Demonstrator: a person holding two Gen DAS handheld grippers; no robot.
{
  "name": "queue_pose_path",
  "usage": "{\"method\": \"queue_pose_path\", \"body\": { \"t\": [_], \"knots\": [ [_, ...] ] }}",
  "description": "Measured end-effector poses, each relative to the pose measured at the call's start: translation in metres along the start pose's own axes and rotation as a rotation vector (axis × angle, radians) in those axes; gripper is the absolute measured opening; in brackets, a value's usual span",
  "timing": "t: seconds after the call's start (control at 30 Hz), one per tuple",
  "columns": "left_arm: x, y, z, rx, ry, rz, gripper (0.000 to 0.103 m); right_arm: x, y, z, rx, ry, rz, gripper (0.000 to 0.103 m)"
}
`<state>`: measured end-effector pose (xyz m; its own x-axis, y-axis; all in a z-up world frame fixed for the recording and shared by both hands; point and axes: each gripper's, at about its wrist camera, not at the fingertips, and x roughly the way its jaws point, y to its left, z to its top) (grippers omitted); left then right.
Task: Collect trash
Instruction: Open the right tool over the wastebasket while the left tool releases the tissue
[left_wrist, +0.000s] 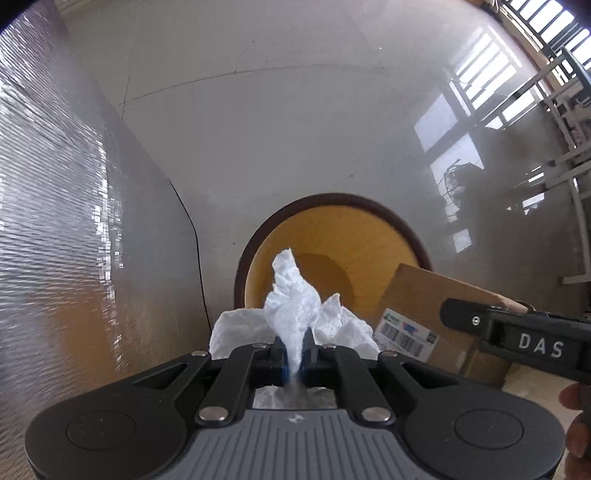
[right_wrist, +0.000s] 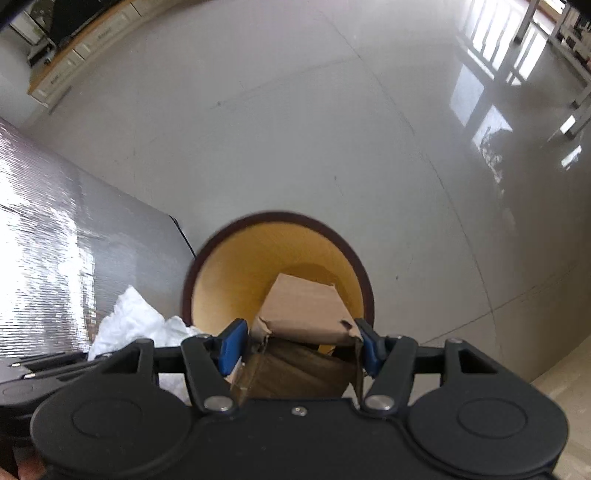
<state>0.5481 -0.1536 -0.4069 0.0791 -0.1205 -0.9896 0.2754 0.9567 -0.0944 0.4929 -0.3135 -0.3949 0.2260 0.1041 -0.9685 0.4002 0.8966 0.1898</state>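
Note:
My left gripper (left_wrist: 294, 354) is shut on a crumpled white tissue (left_wrist: 293, 306), held above the near rim of a round bin (left_wrist: 369, 236) with a yellow inside and a dark rim. My right gripper (right_wrist: 300, 345) is shut on a brown cardboard box (right_wrist: 304, 306), held over the same bin (right_wrist: 236, 273). In the left wrist view the box (left_wrist: 424, 295) with its barcode label sits to the right of the tissue, with the right gripper's finger (left_wrist: 476, 319) on it. In the right wrist view the tissue (right_wrist: 133, 317) shows at lower left.
The bin stands on a glossy grey tiled floor (right_wrist: 332, 129). A shiny silver-grey surface (left_wrist: 55, 221) rises at the left beside the bin. White furniture legs (left_wrist: 576, 177) stand at far right; low cabinets (right_wrist: 74, 48) lie at far upper left.

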Motion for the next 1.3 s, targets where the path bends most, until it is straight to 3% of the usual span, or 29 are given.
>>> {"method": "queue_pose_path", "body": {
  "t": [0.47,0.83,1.07,1.17,1.23,1.3],
  "knots": [
    [0.076,-0.002,-0.018,0.032,0.001,-0.042,0.006,0.082,-0.018,0.004,0.022,0.033,0.006,0.063],
    [0.096,0.008,-0.024,0.115,-0.018,-0.052,0.006,0.129,-0.019,-0.003,-0.041,0.054,-0.014,0.063],
    [0.102,0.011,-0.021,0.102,-0.026,-0.06,0.007,0.139,-0.028,-0.009,0.061,0.059,-0.017,0.069],
    [0.102,0.013,-0.021,0.073,-0.02,-0.088,0.015,0.137,-0.029,-0.01,0.065,0.063,-0.012,0.071],
    [0.101,0.011,-0.023,0.065,-0.023,-0.08,0.041,0.136,-0.029,-0.011,0.052,0.065,-0.014,0.072],
    [0.102,0.009,-0.024,0.077,-0.029,-0.075,0.054,0.136,-0.029,-0.011,0.051,0.068,-0.018,0.072]
  ]
}}
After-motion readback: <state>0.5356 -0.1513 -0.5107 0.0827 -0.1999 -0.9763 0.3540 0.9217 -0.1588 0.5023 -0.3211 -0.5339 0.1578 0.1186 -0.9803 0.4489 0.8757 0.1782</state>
